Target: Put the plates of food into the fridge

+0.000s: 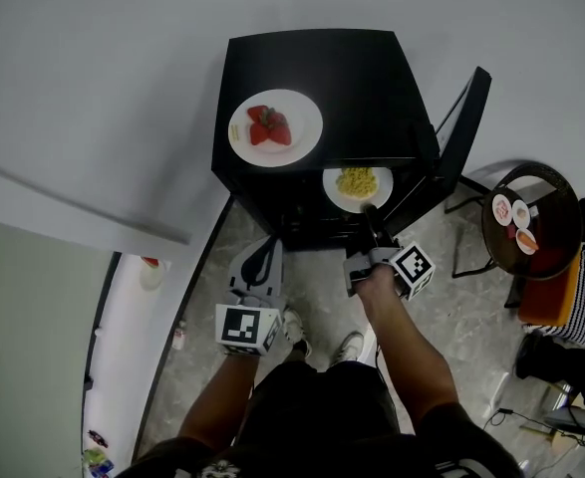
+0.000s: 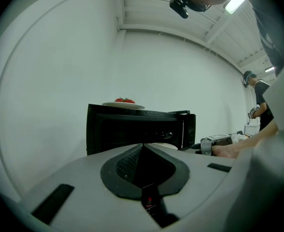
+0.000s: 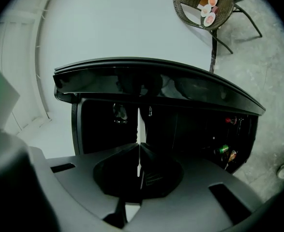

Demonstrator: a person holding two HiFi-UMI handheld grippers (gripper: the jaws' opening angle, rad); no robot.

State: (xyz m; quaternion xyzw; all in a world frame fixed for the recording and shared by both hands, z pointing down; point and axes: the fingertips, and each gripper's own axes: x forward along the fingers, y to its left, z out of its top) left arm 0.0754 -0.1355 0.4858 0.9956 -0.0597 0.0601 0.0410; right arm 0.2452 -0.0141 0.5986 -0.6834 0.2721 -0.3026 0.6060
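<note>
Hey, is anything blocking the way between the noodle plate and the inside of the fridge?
Nothing visible does. The fridge door stands open, and the right claw holds the noodle plate by its rim at the opening. The interior is dark, so deeper inside I cannot tell.

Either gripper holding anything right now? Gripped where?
The right gripper pinches the plate of noodles by its near rim. The left gripper holds nothing, jaws together.
</note>
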